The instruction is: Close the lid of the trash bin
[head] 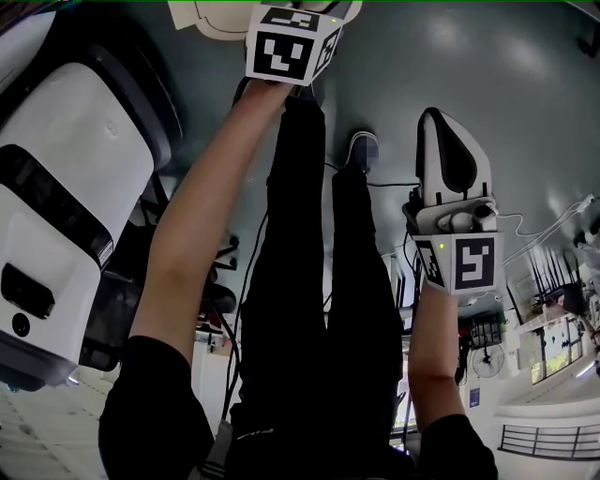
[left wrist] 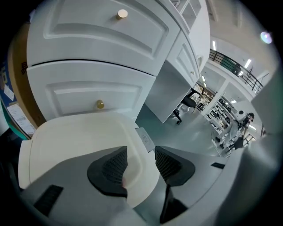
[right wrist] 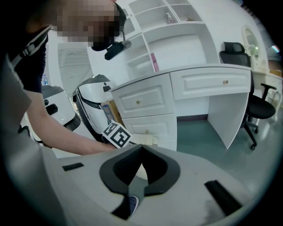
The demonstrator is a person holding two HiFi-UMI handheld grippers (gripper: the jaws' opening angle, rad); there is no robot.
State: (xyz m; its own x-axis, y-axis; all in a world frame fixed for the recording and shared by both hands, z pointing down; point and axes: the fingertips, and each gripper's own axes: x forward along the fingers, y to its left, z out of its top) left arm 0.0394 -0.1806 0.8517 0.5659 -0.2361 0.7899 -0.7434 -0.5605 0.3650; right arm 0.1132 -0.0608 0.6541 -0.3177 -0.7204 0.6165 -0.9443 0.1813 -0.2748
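The trash bin's cream lid (left wrist: 75, 137) lies tilted in front of a white drawer unit. My left gripper (left wrist: 141, 165) straddles the lid's near rim, which fills the gap between both dark pads (left wrist: 110, 170). In the head view only that gripper's marker cube (head: 286, 42) and a corner of the lid (head: 202, 14) show at the top edge. My right gripper (right wrist: 141, 150) hangs off to the side with its tips together and nothing between them; it shows at the right of the head view (head: 436, 122). The bin's body is hidden.
White drawers (left wrist: 97, 53) with brass knobs stand right behind the lid. A white and black machine (head: 66, 187) stands to the left, a cardboard box (left wrist: 20, 88) beside the drawers. A desk and black office chair (right wrist: 258, 106) lie to the right. The person's legs (head: 309, 281) stand between the grippers.
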